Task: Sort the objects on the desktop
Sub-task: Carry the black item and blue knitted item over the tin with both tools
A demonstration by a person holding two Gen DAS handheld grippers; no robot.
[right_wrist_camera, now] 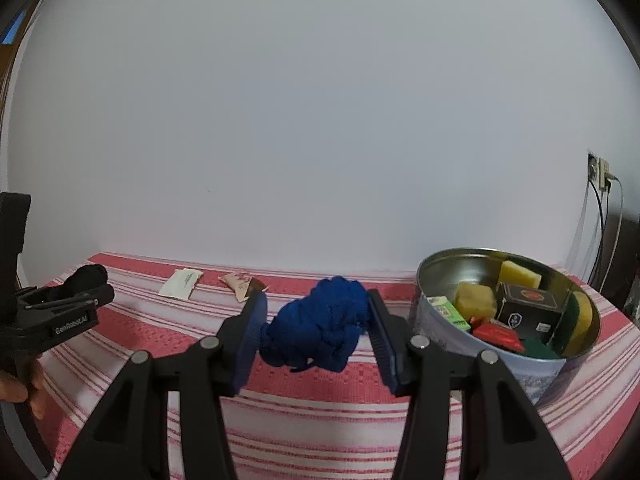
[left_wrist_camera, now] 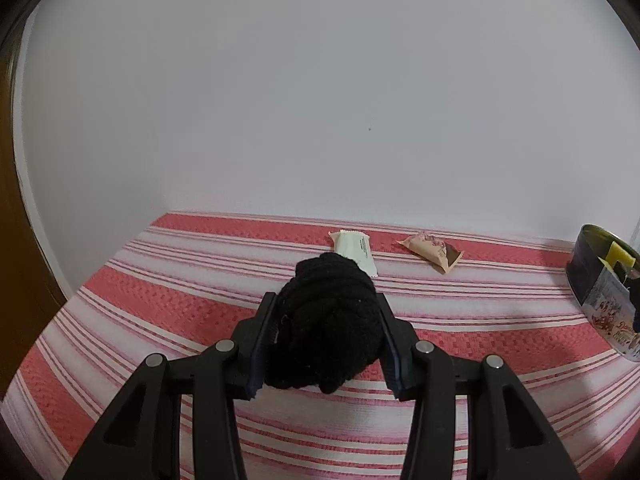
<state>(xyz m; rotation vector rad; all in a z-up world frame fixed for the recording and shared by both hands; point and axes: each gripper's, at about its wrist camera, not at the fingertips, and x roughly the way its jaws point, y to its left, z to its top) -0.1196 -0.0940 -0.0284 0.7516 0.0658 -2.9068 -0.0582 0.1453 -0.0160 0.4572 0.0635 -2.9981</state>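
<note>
My left gripper (left_wrist_camera: 326, 300) is shut on a black bundle of knotted cloth (left_wrist_camera: 328, 320), held above the striped tablecloth (left_wrist_camera: 160, 300). In the right wrist view that same left gripper (right_wrist_camera: 96, 292) shows at the far left with the black bundle (right_wrist_camera: 86, 276) in it. My right gripper (right_wrist_camera: 316, 298) is shut on a blue knotted bundle (right_wrist_camera: 320, 324), lifted off the cloth just left of a round metal tin (right_wrist_camera: 436, 320). The tin (left_wrist_camera: 600, 304) holds yellow sponges, a black box and small packets.
Two snack packets lie near the wall: a white one (left_wrist_camera: 354, 250) (right_wrist_camera: 180, 283) and a tan-and-brown one (left_wrist_camera: 432, 252) (right_wrist_camera: 242, 284). A white wall closes off the back of the table. A wall socket with cables (right_wrist_camera: 600, 176) is at the right. A hand (right_wrist_camera: 20, 388) shows at the left edge.
</note>
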